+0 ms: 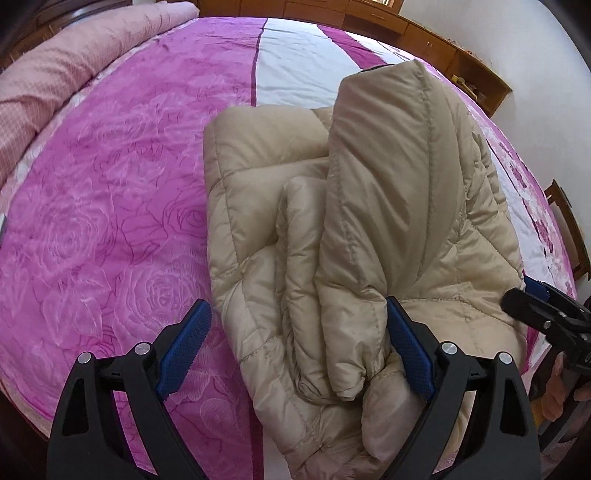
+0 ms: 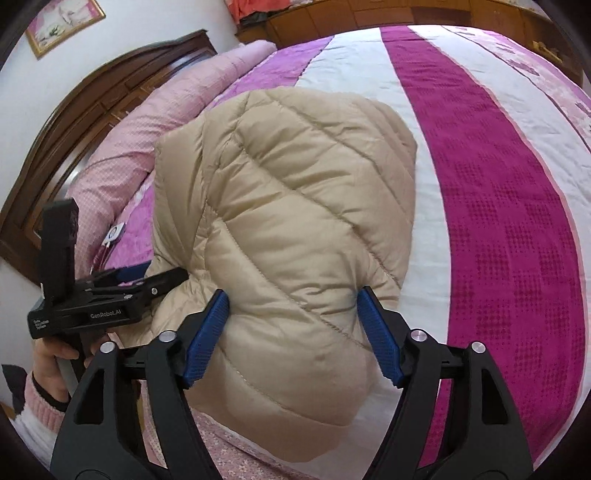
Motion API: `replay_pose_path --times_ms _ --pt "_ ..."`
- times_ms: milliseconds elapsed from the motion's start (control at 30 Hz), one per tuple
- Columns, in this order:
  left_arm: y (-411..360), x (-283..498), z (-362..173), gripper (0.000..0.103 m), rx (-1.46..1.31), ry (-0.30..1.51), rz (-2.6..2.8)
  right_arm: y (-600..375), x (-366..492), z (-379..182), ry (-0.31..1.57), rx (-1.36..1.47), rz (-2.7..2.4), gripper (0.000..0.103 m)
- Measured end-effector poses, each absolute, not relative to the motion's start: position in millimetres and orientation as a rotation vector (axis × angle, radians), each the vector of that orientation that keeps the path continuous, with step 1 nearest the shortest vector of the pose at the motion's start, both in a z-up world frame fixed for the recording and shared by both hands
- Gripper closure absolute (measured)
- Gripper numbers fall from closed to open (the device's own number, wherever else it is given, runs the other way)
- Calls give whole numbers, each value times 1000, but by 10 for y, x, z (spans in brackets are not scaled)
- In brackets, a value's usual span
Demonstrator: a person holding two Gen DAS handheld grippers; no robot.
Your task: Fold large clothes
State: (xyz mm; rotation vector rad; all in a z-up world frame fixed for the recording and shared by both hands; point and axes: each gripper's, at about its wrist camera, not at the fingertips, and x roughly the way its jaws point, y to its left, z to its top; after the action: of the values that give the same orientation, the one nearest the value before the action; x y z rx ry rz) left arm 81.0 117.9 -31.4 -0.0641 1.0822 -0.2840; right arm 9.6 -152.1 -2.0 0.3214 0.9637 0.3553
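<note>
On the bed's pink-and-white quilt (image 1: 110, 206), toward its near edge, lies a beige quilted puffer jacket (image 1: 369, 206), bundled into thick folds with one padded sleeve (image 1: 376, 229) draped along its top. From the right wrist camera the same jacket (image 2: 288, 206) shows as a rounded, puffy mound resting across a white stripe of the quilt (image 2: 498, 192).

The left gripper (image 1: 299, 354) has its blue-padded fingers spread wide apart: the right-hand pad (image 1: 410, 354) presses against the sleeve's cuff end, while the other pad sits over bare quilt just beside the jacket's edge, so nothing is clamped. The right gripper (image 2: 295, 339) also stands open, its two blue pads (image 2: 207, 336) straddling the near bulge of the jacket and touching the fabric on each side without pinching it flat.

Each camera catches the other tool at the jacket's side; the left gripper's black body is held by a hand (image 2: 55, 362) in a pink cuff.

Along the head of the bed lies a rolled pale-pink duvet (image 1: 74, 74) against a dark wooden headboard (image 2: 74, 122). Wooden cabinets (image 1: 424, 40) line the far wall, and a gold-framed picture (image 2: 62, 22) hangs above the headboard.
</note>
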Motion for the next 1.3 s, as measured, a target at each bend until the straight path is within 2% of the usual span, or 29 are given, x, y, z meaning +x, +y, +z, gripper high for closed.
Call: replay_pose_path --times_ms 267,467,533,567,633,733,800,867,1100,1300 --pt "1248 828 -414 13 -108 1095 -293 -1804 159 -340 1027 568 369 18" --pt "1314 797 -508 14 -174 1128 -300 -1757 253 -476 1037 623 425 10" --pt "1348 794 -542 33 -281 1134 -380 -1741 277 -516 1035 632 438 9" --pt "1357 788 -552 35 -322 1134 -398 -1739 304 -531 1032 642 443 9" --pt "1353 779 -550 43 -366 1115 -429 -1747 324 -569 1023 675 469 12" --pt "1327 773 -508 51 -416 1082 -492 -1796 303 -528 982 683 490 29" --pt "1237 803 -445 54 -423 1064 -532 -1895 266 -441 930 702 491 44" --pt "1103 855 -362 55 -405 1044 -563 -2003 220 -338 876 715 484 48" --pt "354 1072 -38 55 -331 962 -695 -2642 186 91 736 641 375 49" --pt "-42 1024 -237 55 -183 1016 -636 -2823 218 -60 824 535 299 43"
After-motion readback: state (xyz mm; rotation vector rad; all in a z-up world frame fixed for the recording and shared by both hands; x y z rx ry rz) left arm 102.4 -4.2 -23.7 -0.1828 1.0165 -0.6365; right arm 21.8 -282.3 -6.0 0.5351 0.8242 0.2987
